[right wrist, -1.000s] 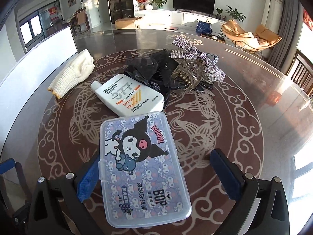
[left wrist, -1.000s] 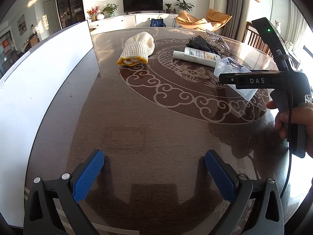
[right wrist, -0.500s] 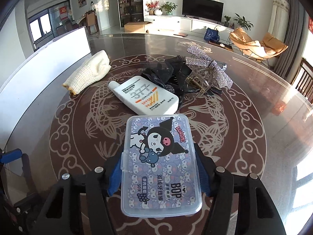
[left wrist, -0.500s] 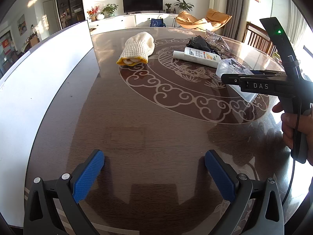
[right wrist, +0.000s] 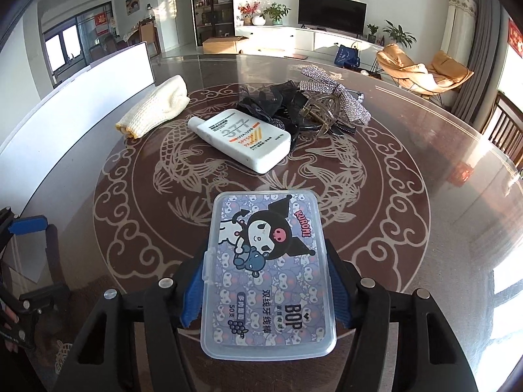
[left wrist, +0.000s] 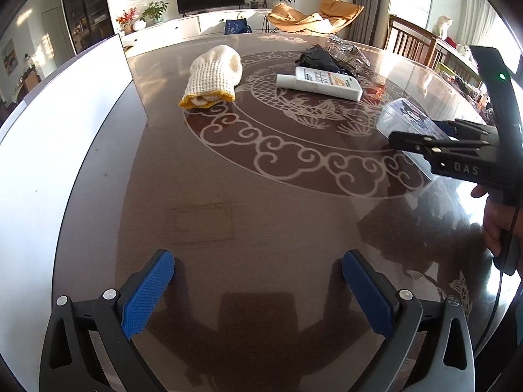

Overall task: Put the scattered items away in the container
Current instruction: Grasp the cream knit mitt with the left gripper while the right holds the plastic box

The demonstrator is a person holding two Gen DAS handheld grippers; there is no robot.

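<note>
My right gripper [right wrist: 265, 261] is shut on a clear plastic floss-pick box [right wrist: 268, 254] with a cartoon lid; both blue pads press its long sides and hold it just above the table. From the left wrist view, that gripper [left wrist: 451, 153] and the box [left wrist: 405, 121] sit at the right. My left gripper [left wrist: 258, 281] stands open over bare tabletop, nothing between its fingers. A white knitted glove [right wrist: 157, 106], a sunscreen tube [right wrist: 245, 138], black hair ties [right wrist: 268, 101], a hair claw [right wrist: 323, 114] and a rhinestone bow [right wrist: 336, 94] lie further back. The white container's wall [left wrist: 65, 130] runs along the left.
The round glass-topped table [left wrist: 228, 202] has a scroll pattern. Wooden chairs [left wrist: 412, 42] stand behind its far right edge. A hand [left wrist: 497, 225] holds the right gripper's handle. The living room with a television lies beyond.
My right gripper has closed on the floss-pick box and drawn it back from the sunscreen tube. In the left wrist view it has shifted to the right. The left gripper stays put.
</note>
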